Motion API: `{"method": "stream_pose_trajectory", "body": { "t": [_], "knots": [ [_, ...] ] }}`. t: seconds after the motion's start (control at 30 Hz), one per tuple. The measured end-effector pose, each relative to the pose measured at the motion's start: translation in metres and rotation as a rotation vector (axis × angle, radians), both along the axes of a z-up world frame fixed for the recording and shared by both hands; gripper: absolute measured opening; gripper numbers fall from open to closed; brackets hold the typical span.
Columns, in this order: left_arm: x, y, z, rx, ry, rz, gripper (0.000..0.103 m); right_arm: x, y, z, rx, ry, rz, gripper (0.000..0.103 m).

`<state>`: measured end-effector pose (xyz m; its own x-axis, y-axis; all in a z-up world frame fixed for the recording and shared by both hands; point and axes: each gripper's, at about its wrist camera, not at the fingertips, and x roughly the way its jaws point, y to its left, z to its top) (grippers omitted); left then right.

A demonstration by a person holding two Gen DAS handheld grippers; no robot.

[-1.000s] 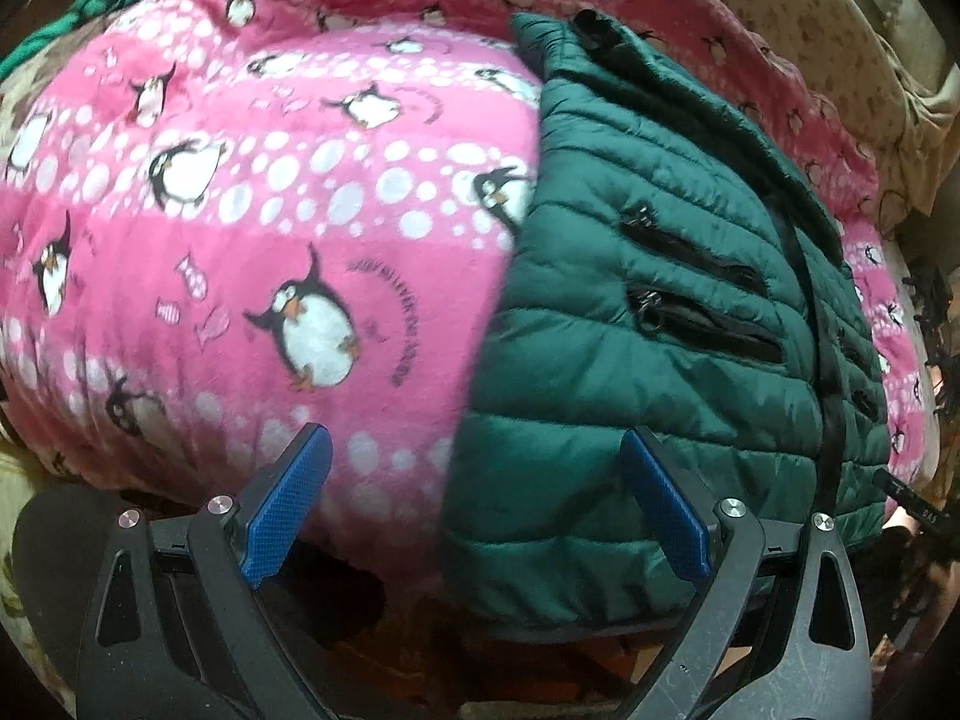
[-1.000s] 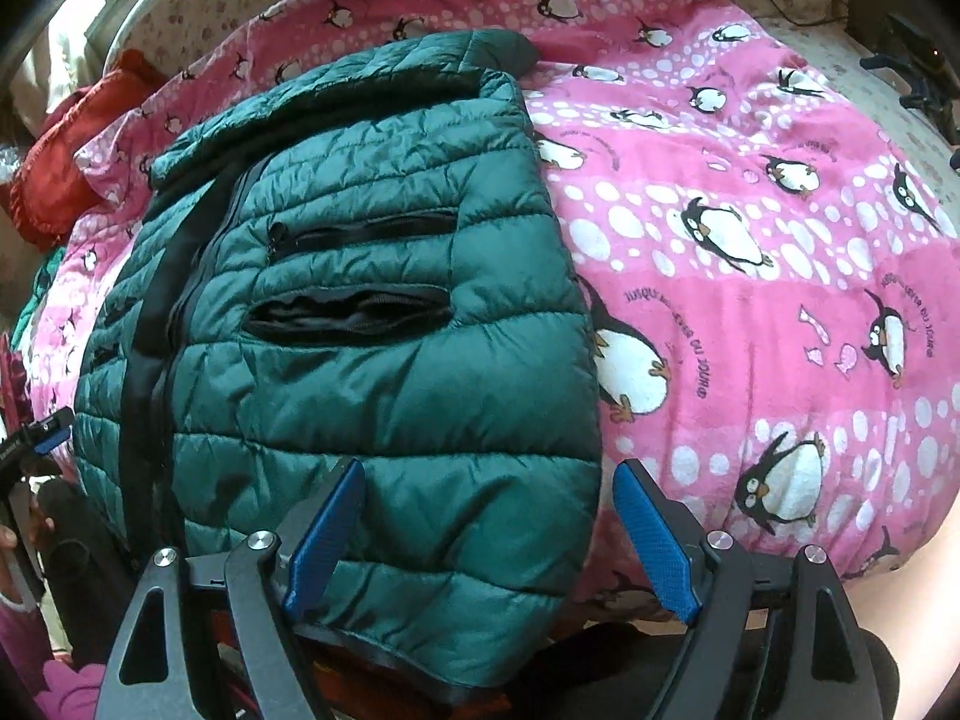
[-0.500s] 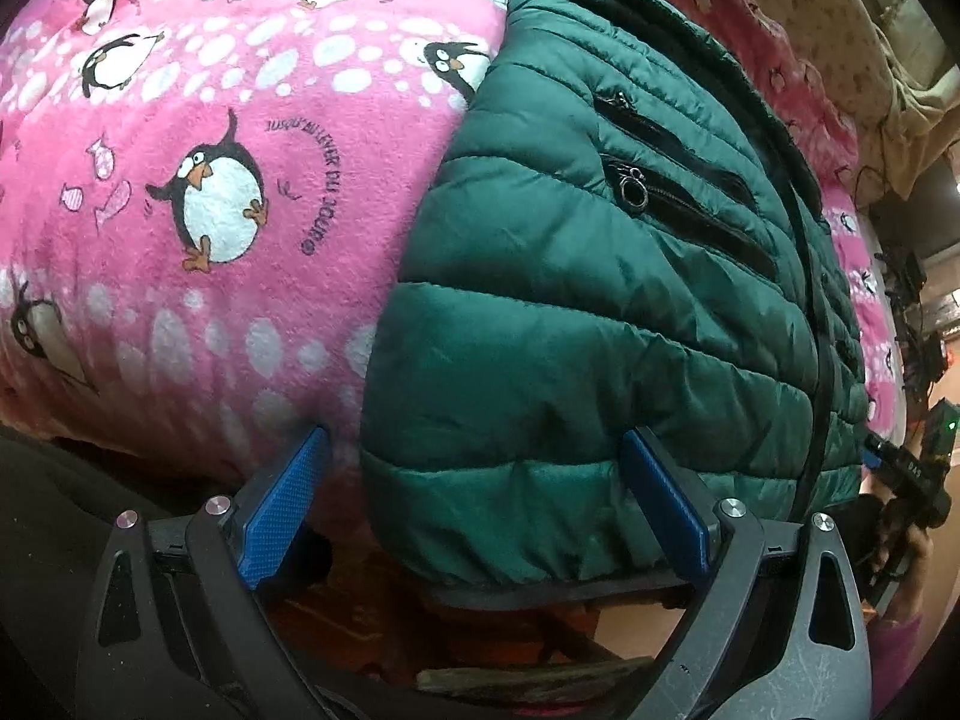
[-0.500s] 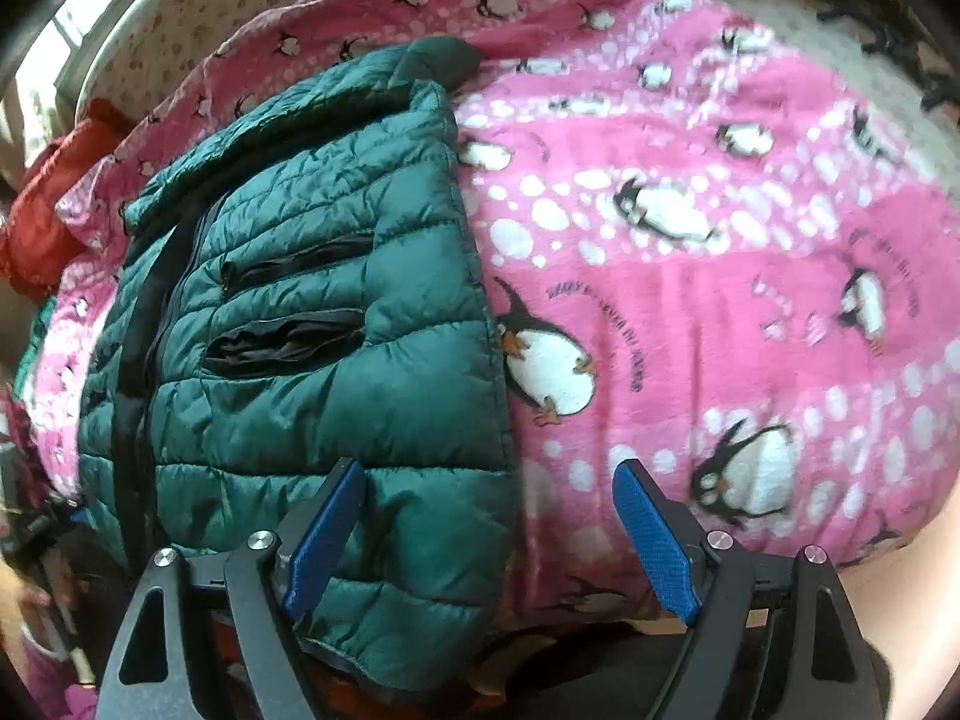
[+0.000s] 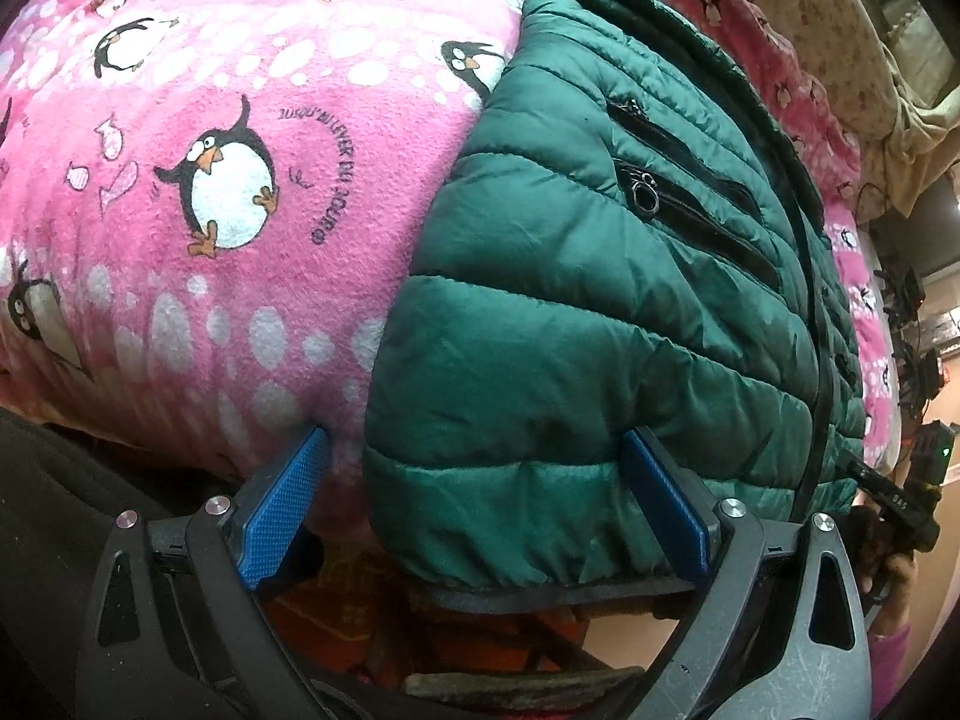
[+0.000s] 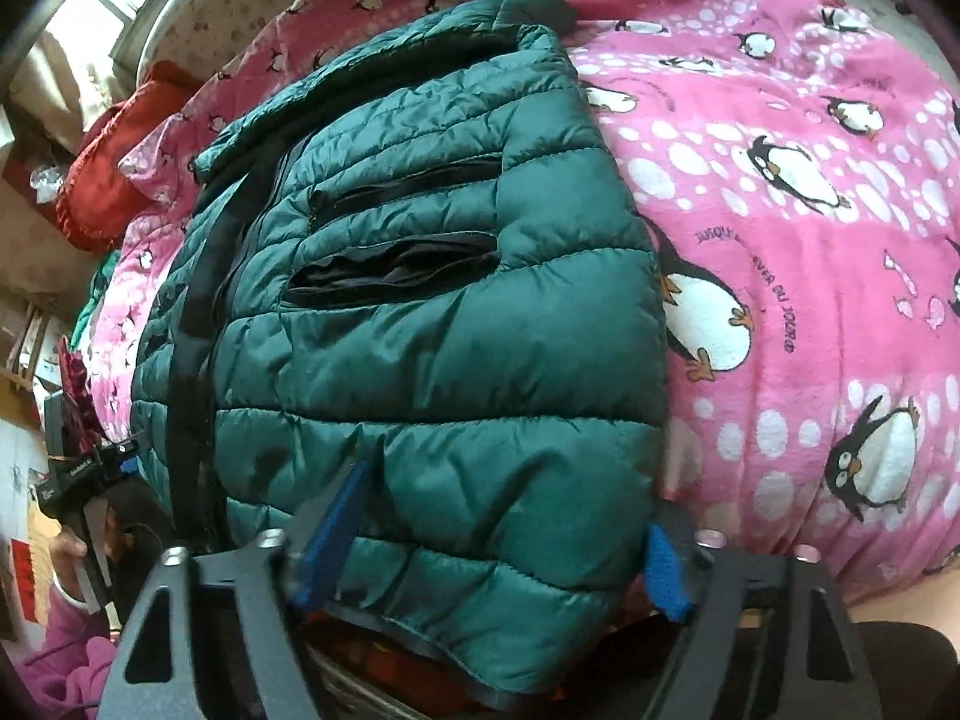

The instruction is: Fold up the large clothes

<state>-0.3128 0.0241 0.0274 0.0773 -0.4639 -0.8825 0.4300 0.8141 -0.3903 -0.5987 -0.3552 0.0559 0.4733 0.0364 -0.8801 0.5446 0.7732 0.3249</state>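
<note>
Green puffer jacket (image 5: 588, 312): lies flat on penguin fleece blanket (image 5: 198, 138) over bed, hem toward both grippers. Likely light, puffy, slippery shell; grip hem corners. Left gripper (image 5: 474, 516), right gripper (image 6: 486, 546): jaws wide, straddling hem, holding nothing.

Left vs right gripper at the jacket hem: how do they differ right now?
The left gripper straddles the green jacket at its corner, one pad over the pink blanket; the right gripper has both pads against jacket fabric. The left gripper looks sharp, the right gripper motion-blurred. Both are open, at the near hem, with nothing pinched yet.
</note>
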Motion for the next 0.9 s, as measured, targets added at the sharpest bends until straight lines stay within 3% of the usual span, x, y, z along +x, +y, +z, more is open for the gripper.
{"method": "stream_pose_trajectory", "body": {
  "t": [0.03, 0.07, 0.1, 0.17, 0.3, 0.4, 0.6, 0.77, 0.9],
  "knots": [
    [-0.001, 0.000, 0.000, 0.001, -0.008, 0.000, 0.097, 0.001, 0.002, 0.001, -0.014, -0.002, 0.009, 0.052],
    [-0.003, -0.001, 0.001, -0.002, -0.014, 0.004, 0.090, 0.003, 0.004, 0.003, -0.028, -0.007, 0.023, 0.048],
    [-0.005, 0.000, 0.003, -0.010, -0.020, 0.008, 0.074, 0.004, 0.008, 0.006, -0.046, -0.014, 0.039, 0.037],
    [-0.011, -0.001, 0.008, -0.021, -0.025, -0.011, 0.056, 0.003, 0.009, 0.011, -0.069, -0.027, 0.055, 0.025],
    [-0.021, -0.007, 0.025, -0.001, -0.082, -0.071, 0.027, 0.002, 0.007, 0.031, -0.050, -0.099, 0.050, 0.017],
    [-0.021, -0.006, 0.046, -0.042, -0.096, -0.096, 0.018, 0.001, 0.002, 0.056, -0.016, -0.205, 0.042, 0.016],
    [-0.001, 0.002, 0.101, -0.194, -0.163, -0.046, 0.017, 0.009, -0.016, 0.099, 0.049, -0.400, 0.008, 0.016],
    [0.025, -0.008, 0.129, -0.232, -0.240, 0.002, 0.017, 0.021, -0.035, 0.120, 0.022, -0.482, -0.051, 0.016],
    [0.055, -0.025, 0.151, -0.270, -0.275, 0.052, 0.017, 0.047, -0.055, 0.134, -0.022, -0.492, -0.072, 0.016]
  ]
}}
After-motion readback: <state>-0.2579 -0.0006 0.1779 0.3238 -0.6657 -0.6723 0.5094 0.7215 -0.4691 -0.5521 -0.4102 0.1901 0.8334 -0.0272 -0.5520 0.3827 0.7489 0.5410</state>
